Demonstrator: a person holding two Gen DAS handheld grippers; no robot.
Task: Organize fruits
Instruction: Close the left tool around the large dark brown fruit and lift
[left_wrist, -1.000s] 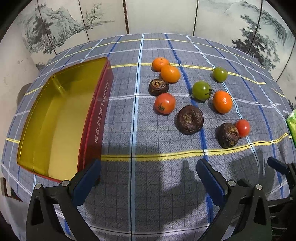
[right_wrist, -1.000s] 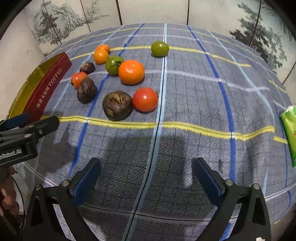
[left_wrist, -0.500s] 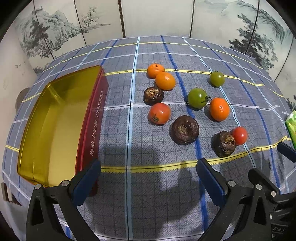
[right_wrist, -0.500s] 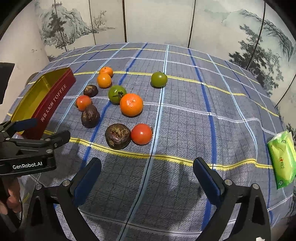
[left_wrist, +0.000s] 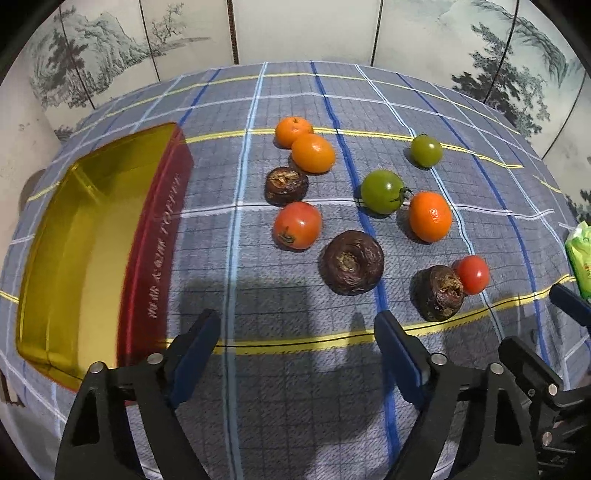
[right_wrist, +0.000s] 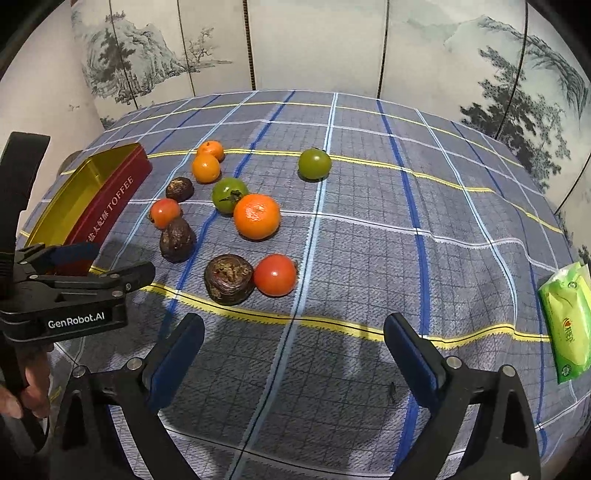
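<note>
Several fruits lie loose on the checked tablecloth: oranges (left_wrist: 313, 153), green tomatoes (left_wrist: 382, 191), red tomatoes (left_wrist: 297, 225) and dark brown wrinkled fruits (left_wrist: 351, 262). An open red tin with a gold inside (left_wrist: 74, 236) stands left of them; it holds no fruit. My left gripper (left_wrist: 297, 332) is open and empty, above the cloth in front of the fruits. My right gripper (right_wrist: 293, 334) is open and empty, in front of a red tomato (right_wrist: 275, 275) and a brown fruit (right_wrist: 229, 278). The left gripper (right_wrist: 92, 262) also shows in the right wrist view.
A green wipes packet (right_wrist: 567, 321) lies at the table's right edge. A painted folding screen (right_wrist: 317, 44) stands behind the table. The tin (right_wrist: 107, 199) sits near the table's left edge.
Both grippers have pulled back and risen, so the fruits look farther away. Both stay open. No fruit has moved.
</note>
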